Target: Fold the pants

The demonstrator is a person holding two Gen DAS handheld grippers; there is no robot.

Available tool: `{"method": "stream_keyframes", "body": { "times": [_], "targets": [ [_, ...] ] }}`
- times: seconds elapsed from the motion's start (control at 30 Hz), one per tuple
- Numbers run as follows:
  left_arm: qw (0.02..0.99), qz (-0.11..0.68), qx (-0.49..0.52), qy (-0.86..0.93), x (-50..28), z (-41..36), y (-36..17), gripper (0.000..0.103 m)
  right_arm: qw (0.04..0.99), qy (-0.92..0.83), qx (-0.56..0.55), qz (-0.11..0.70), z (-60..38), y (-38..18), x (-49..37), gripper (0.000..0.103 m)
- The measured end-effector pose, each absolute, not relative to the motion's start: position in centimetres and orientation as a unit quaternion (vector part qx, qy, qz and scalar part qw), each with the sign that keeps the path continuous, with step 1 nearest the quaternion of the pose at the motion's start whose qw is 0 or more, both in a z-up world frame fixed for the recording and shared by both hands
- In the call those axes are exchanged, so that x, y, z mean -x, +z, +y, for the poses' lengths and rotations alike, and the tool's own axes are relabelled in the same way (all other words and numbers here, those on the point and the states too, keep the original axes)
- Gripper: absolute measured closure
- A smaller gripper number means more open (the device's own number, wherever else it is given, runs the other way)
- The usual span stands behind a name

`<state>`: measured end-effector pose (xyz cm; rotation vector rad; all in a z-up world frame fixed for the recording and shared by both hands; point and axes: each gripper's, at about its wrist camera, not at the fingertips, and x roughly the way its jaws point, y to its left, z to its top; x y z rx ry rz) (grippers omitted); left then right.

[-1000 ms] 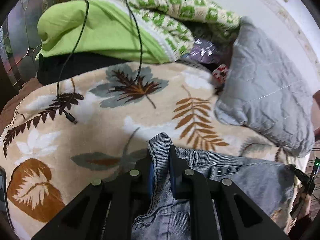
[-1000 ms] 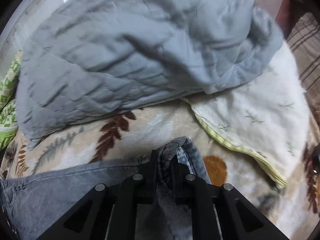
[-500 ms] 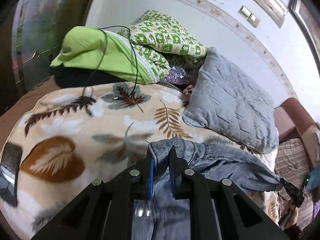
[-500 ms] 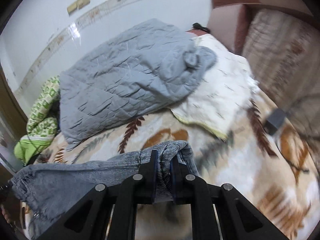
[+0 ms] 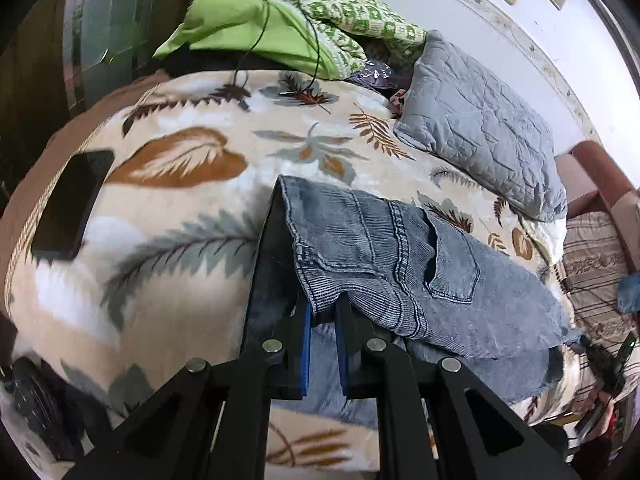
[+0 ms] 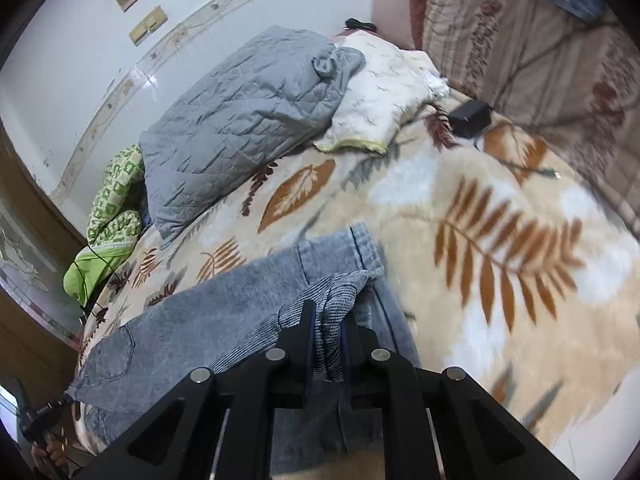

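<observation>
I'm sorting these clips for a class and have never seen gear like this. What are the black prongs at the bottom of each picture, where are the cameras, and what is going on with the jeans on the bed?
There is no robot here. A person holds a two-finger gripper in each hand, and each gripper carries a wide-angle camera looking along its fingers. That is why black prongs fill the bottom of both pictures and the room looks curved.

One picture comes from the left gripper, the other from the right gripper. Both are shut on bunched denim of the same blue jeans, which lie across a leaf-patterned blanket on a bed.

Also on the bed: a grey quilted pillow, a white pillow, green bedding with a black cable over it, a dark phone and a small black box.
</observation>
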<state>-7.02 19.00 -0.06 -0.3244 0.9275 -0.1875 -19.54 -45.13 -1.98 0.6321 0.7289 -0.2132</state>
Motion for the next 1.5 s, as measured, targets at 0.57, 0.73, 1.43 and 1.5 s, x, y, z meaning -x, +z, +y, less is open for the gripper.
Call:
{"method": "stream_keyframes", "body": {
  "times": [0.57, 0.73, 1.43, 1.5],
  "targets": [
    [0.859, 0.482, 0.166, -0.04, 7.2, 20.6, -1.9, 0.058, 0.875, -0.12, -0.298, 0.362, -44.4, -3.2, 22.3, 0.091],
    [0.834, 0.509, 0.208, -0.046, 6.6, 19.9, -3.5, 0.055, 0.871, -0.118, -0.313, 0.361, -44.9, -3.6, 22.3, 0.091],
    [0.763, 0.553, 0.33, -0.049, 4.4, 17.2, -6.0, 0.047, 0.865, -0.103, -0.329, 0.366, -45.0, -5.2, 22.1, 0.091],
    [0.771, 0.542, 0.332, -0.044, 4.2, 17.4, -5.6, 0.048, 0.864, -0.101, -0.331, 0.365, -45.1, -5.3, 22.2, 0.091]
  ]
}}
